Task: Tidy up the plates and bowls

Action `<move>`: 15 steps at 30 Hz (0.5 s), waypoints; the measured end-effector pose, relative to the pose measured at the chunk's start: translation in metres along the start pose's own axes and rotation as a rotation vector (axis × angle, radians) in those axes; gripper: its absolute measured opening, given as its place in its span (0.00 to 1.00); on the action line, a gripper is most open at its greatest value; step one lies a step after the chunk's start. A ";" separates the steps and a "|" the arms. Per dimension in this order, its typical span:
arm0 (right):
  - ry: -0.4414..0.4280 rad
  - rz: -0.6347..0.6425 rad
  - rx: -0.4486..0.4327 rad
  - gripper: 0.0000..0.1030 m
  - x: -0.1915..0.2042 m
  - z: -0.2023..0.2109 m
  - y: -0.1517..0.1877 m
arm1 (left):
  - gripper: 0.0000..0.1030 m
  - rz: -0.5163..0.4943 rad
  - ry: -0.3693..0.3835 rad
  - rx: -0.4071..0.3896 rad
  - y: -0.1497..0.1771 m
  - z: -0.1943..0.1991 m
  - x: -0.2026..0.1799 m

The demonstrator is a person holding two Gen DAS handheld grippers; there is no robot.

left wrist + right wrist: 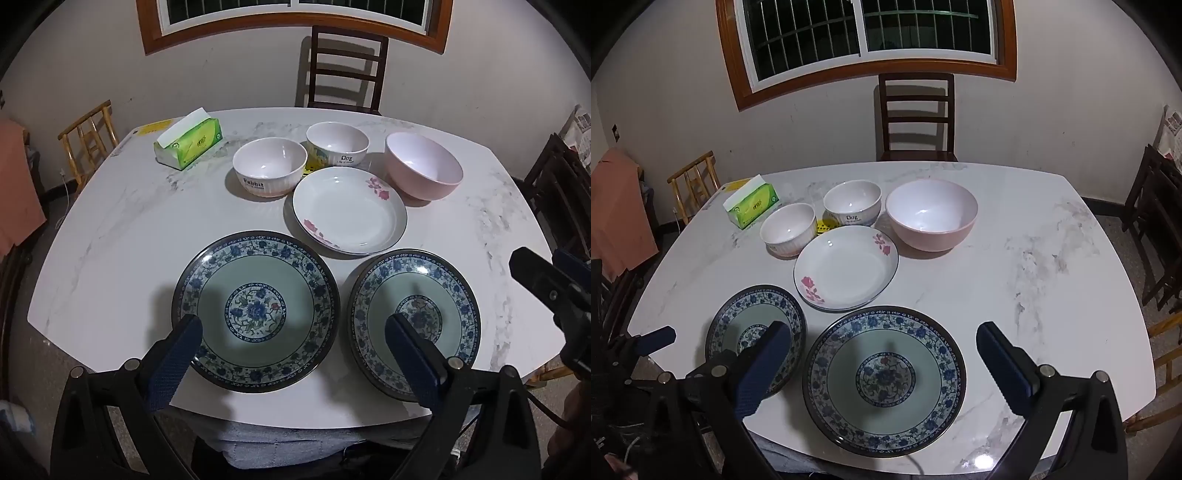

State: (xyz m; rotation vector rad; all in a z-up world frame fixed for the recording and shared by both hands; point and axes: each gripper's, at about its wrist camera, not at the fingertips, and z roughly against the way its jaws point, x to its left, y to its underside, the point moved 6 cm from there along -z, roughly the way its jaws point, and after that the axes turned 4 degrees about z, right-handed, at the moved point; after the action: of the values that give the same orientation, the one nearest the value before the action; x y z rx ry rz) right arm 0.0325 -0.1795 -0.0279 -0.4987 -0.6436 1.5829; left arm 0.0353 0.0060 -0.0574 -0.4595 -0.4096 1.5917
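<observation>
Six pieces of crockery stand on the white marble-patterned table [110, 229]: three plates and three bowls. From left to right in the left wrist view, the lower centre holds a round blue-and-white floral plate with a pale green well [255, 312], and lower right of it a second plate of the same pattern [413, 325], near but apart. Above and between them sits a white shallow plate with pink flowers [349, 210]. Behind it, in the upper middle, stand a white ribbed bowl marked "Rabbit" [269, 166], a white bowl marked "Dog" [338, 144] and a larger plain pink bowl [424, 164].

The left gripper [293, 332] hangs over the near edge with its jaws spread wide and empty, one blue pad over each patterned plate, touching nothing that can be told. The right gripper [882, 345] is likewise wide and empty above the right patterned plate [884, 380]; in the left wrist view it shows at the right edge [550, 288].

A green tissue pack [190, 142] lies upper left on the table. One dark wooden chair [347, 70] stands behind the table under a wood-framed window [864, 37].
</observation>
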 end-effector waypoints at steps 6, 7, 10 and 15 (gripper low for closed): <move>-0.008 0.009 0.014 1.00 0.005 -0.003 0.002 | 0.95 0.008 -0.014 0.007 0.002 -0.007 0.005; -0.009 0.009 0.015 1.00 0.005 -0.003 0.002 | 0.95 0.008 -0.015 0.008 0.003 -0.008 0.005; -0.013 0.007 0.020 1.00 0.005 -0.005 0.002 | 0.95 0.011 -0.014 0.010 0.004 -0.010 0.006; -0.013 0.008 0.021 1.00 0.005 -0.006 0.003 | 0.95 0.013 -0.017 0.014 0.004 -0.011 0.007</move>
State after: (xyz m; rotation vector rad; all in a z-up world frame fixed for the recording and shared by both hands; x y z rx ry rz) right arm 0.0335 -0.1738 -0.0343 -0.4765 -0.6349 1.6005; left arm 0.0377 0.0126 -0.0695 -0.4389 -0.4090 1.6111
